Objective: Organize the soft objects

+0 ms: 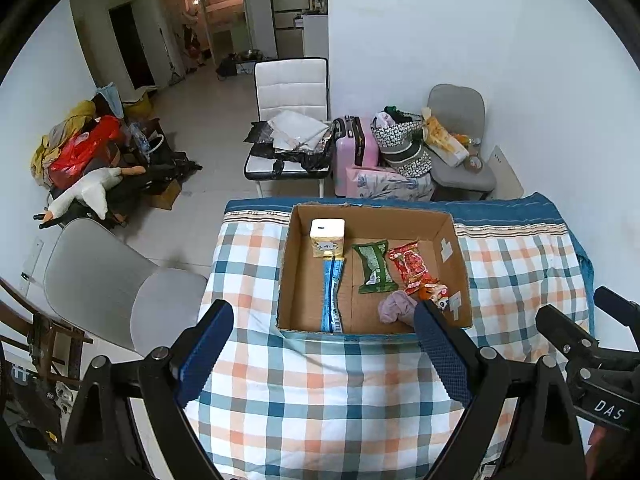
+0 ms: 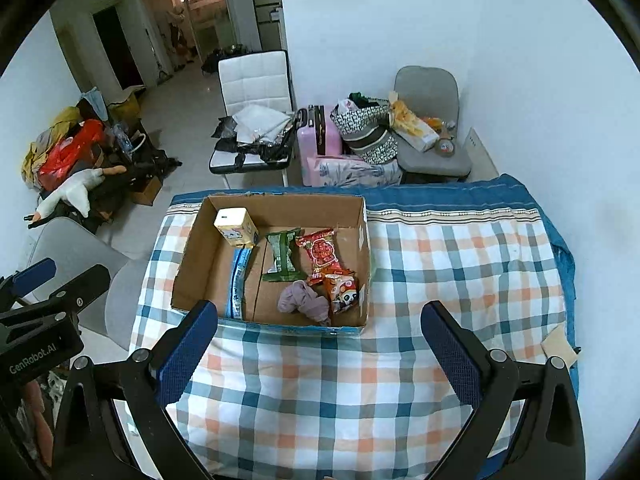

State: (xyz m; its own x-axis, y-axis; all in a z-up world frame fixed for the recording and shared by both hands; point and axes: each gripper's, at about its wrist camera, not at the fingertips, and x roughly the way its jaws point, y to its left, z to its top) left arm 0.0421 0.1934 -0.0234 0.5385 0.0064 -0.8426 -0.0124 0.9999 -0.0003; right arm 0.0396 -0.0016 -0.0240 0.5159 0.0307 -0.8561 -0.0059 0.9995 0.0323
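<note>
Beyond both wide-open, empty claws, left claw [image 1: 324, 344] and right claw [image 2: 320, 340], sits the cardboard box [image 2: 192, 256] of soft objects.

From the left wrist view, my left gripper's [image 1: 322, 330] right finger [image 1: 440, 354] covers part of the purple cloth [image 1: 394, 307] and the panda snack packet [image 1: 436, 293]. The blue packet's [image 1: 333, 294] near end sinks behind the cardboard box's [image 1: 286, 264] front wall. I can't read any packet print. The right gripper [image 2: 320, 330] bodies run off the bottom edge.
</note>
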